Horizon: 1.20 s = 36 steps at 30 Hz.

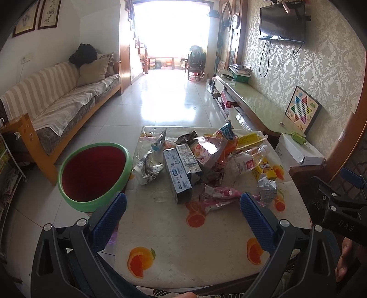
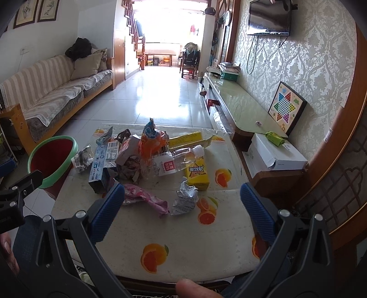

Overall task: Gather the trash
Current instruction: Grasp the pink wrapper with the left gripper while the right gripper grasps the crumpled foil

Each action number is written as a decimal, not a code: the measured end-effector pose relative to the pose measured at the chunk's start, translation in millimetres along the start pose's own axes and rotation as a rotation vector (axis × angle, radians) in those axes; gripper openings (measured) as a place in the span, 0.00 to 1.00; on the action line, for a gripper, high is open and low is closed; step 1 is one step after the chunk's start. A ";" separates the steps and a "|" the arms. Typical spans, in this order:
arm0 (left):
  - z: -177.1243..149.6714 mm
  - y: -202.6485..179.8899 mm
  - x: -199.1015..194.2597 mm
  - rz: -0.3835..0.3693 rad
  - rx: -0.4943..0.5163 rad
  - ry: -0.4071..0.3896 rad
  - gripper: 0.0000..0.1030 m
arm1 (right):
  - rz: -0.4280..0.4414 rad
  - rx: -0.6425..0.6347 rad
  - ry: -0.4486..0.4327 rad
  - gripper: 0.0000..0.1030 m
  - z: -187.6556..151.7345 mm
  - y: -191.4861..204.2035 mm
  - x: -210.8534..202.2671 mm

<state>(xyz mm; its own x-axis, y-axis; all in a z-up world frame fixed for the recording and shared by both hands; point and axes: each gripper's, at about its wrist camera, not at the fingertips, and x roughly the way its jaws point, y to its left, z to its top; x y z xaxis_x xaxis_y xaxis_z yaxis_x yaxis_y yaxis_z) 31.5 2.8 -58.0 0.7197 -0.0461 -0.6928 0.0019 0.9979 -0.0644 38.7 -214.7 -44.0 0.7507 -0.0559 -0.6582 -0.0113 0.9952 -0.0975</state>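
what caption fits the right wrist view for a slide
Open right gripper faces trash pile on the table; green-rimmed bin stands alongside.

A television (image 1: 283, 21) is mounted high on the patterned wallpaper, and everything else is placed from it. Directly beneath it a long glass-topped cabinet (image 1: 254, 100) is set along the wall. On that cabinet, below and to the right of the television, a Chinese checkers board (image 1: 302, 110) is leaned upright against the wallpaper. Further right and lower, a white cardboard box (image 1: 298, 150) is seen, with a small green packet (image 1: 298, 136) laid on top. To the television's left a wall clock (image 1: 234, 20) is hung. Across the tiled floor from the television a striped sofa (image 1: 57, 100) is placed, with a beige cushion (image 1: 93, 70) on it and two framed pictures (image 1: 36, 16) hung above.
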 end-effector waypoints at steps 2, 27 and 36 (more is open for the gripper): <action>-4.2 -1.9 21.4 -0.050 -0.009 0.051 0.92 | -0.005 0.012 0.027 0.97 -8.2 -7.0 10.2; -14.2 -116.7 233.1 -0.229 0.565 0.513 0.73 | -0.062 0.224 0.143 0.97 -49.1 -100.6 61.7; -10.4 -120.0 233.8 -0.255 0.547 0.516 0.38 | -0.046 0.222 0.167 0.97 -49.6 -102.0 76.6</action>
<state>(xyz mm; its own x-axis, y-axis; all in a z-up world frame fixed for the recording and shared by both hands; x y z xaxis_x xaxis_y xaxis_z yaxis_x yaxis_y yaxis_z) 192.4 -128.2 -219.8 0.2389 -0.1581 -0.9581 0.5608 0.8280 0.0032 64.6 -324.5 -121.6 0.6274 -0.0953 -0.7729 0.1789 0.9836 0.0240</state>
